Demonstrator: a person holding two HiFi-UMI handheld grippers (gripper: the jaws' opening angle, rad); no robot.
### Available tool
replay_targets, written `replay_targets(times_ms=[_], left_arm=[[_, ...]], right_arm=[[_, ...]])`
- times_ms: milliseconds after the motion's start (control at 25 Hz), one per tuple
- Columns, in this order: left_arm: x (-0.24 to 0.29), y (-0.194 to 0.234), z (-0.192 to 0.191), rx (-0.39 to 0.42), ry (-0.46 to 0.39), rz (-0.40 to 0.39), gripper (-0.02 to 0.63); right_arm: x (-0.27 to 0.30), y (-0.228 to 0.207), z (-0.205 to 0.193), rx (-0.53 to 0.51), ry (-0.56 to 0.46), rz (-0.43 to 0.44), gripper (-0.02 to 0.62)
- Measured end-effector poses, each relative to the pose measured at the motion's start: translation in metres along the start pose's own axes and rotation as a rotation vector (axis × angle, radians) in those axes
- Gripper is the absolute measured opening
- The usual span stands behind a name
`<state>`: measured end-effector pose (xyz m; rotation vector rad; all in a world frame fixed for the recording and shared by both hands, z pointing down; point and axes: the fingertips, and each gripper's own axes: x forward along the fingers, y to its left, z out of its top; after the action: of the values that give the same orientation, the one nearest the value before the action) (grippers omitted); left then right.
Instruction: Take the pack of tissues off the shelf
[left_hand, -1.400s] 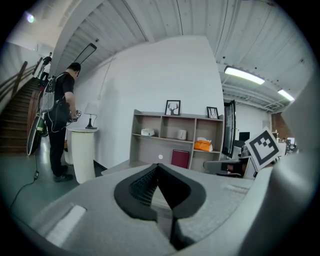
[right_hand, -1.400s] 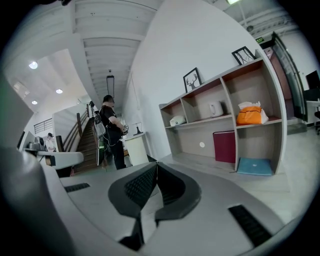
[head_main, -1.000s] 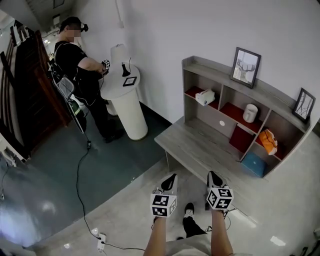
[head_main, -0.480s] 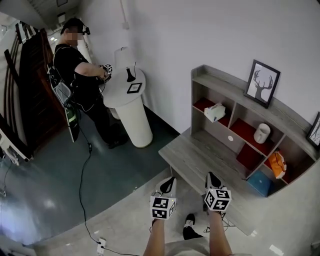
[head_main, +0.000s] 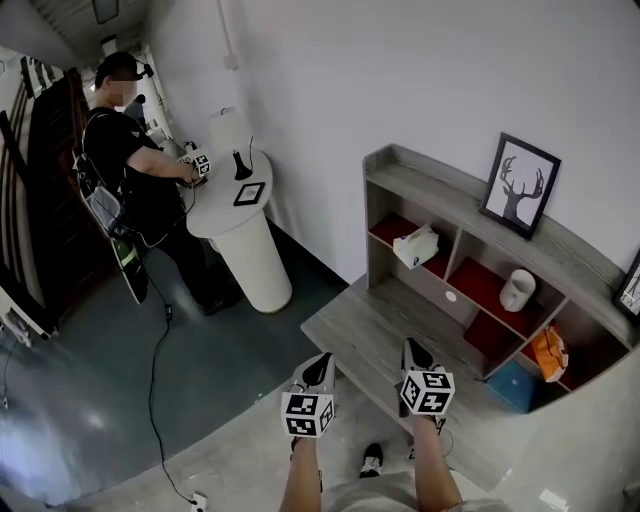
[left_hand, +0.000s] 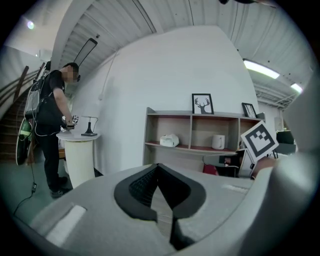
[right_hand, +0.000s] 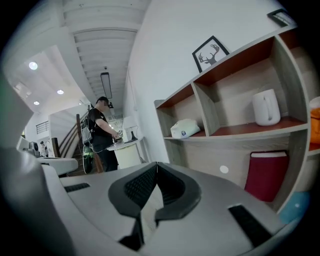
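Left tongs (head_main: 319, 364) and right tongs (head_main: 411, 351) are pressed together, empty. The pack of tissues (head_main: 415, 246) lies in the shelf's (head_main: 440, 193) top-left compartment, print unreadable.

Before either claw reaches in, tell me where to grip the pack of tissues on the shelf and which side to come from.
I'd grip the pack of tissues across its soft middle, coming level through the open front of the shelf. It lies flat in the top left compartment, boxed in above, behind and beside, so only the front is free. Open the shut right claw first.
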<state>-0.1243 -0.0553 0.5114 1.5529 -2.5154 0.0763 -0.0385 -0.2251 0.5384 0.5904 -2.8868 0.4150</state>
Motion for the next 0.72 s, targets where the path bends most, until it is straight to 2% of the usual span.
replay_targets(times_ms=[320, 480, 600, 720], left_arm=[[0.066, -0.001, 0.010, 0.003, 0.008, -0.011, 0.008], [0.085, -0.005, 0.011, 0.009, 0.014, -0.022, 0.008], [0.094, -0.002, 0.007, 0.015, 0.026, -0.025, 0.008], [0.101, 0.007, 0.011, 0.001, 0.006, -0.018, 0.008]], right_arm=[[0.033, -0.046, 0.017, 0.012, 0.003, -0.023, 0.015], [0.044, -0.057, 0.028, 0.046, -0.039, 0.039, 0.015], [0.050, -0.060, 0.030, 0.066, -0.052, 0.055, 0.015], [0.055, -0.058, 0.039, 0.106, -0.111, 0.098, 0.015]])
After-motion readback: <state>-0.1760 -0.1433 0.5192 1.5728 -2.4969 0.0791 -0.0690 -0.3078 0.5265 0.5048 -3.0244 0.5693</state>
